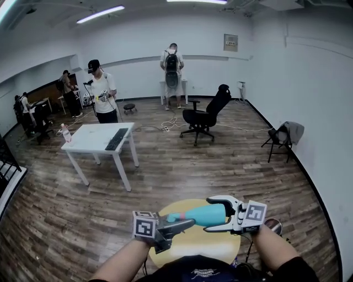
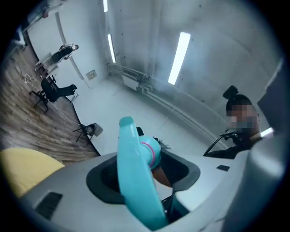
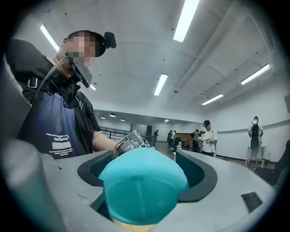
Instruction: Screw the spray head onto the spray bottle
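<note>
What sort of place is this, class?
Probably a sparse office or lab workroom: a white table with a keyboard, a swivel chair, and several people standing at work.

Cool, even light falls from ceiling tubes (image 1: pixel 101 14) at the top of the head view, leaving a dull sheen on the wooden floor (image 1: pixel 182 165) and only faint shadows. All three views bow strongly toward the edges, and both gripper views fade to black in the corners, with the tubes glaring as white bars in the upper frame. Low in those frames the spray head (image 2: pixel 136 176) and the spray bottle (image 3: pixel 142 186) sit so close to the lens that they look soft and smeared.
</note>
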Demonstrator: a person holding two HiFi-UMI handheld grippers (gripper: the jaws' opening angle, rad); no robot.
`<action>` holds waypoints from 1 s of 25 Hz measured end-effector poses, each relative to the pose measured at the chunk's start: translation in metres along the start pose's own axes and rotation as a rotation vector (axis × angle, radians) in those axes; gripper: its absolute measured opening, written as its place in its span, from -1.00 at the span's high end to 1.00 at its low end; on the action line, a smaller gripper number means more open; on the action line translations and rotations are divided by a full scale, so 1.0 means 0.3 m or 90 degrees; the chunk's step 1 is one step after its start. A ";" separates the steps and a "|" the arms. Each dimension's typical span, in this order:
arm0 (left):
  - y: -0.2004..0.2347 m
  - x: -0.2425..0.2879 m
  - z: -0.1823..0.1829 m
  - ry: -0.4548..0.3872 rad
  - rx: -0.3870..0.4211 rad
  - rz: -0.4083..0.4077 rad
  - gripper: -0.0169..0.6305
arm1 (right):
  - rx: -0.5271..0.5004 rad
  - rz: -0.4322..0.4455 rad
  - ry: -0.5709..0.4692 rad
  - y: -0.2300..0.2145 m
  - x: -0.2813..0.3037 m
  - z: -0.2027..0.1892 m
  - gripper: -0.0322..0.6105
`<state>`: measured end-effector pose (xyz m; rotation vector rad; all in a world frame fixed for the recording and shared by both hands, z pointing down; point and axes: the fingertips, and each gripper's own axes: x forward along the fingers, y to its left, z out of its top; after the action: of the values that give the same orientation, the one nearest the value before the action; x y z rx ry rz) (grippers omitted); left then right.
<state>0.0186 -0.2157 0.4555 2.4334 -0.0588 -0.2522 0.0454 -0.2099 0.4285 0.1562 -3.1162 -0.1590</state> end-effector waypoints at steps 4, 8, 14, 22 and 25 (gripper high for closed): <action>0.049 -0.009 -0.042 0.118 0.154 0.105 0.06 | 0.101 0.003 -0.040 -0.053 -0.001 -0.059 -0.47; 0.069 -0.012 -0.026 0.098 0.146 0.119 0.01 | 0.159 -0.013 -0.052 -0.067 -0.001 -0.067 -0.47; 0.064 -0.085 0.046 -0.106 -0.097 -0.021 -0.39 | 0.092 -0.042 0.000 -0.057 -0.001 -0.054 -0.47; 0.046 -0.102 0.063 -0.127 -0.104 -0.073 -0.27 | -0.144 -0.041 0.106 0.047 0.001 -0.008 -0.47; 0.012 -0.051 0.036 -0.053 0.013 -0.022 0.39 | 0.000 -0.016 0.015 0.002 -0.015 0.001 -0.47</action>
<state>0.0015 -0.2237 0.4522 2.4455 -0.0556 -0.3708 0.0498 -0.2087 0.4282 0.1969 -3.0914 -0.1557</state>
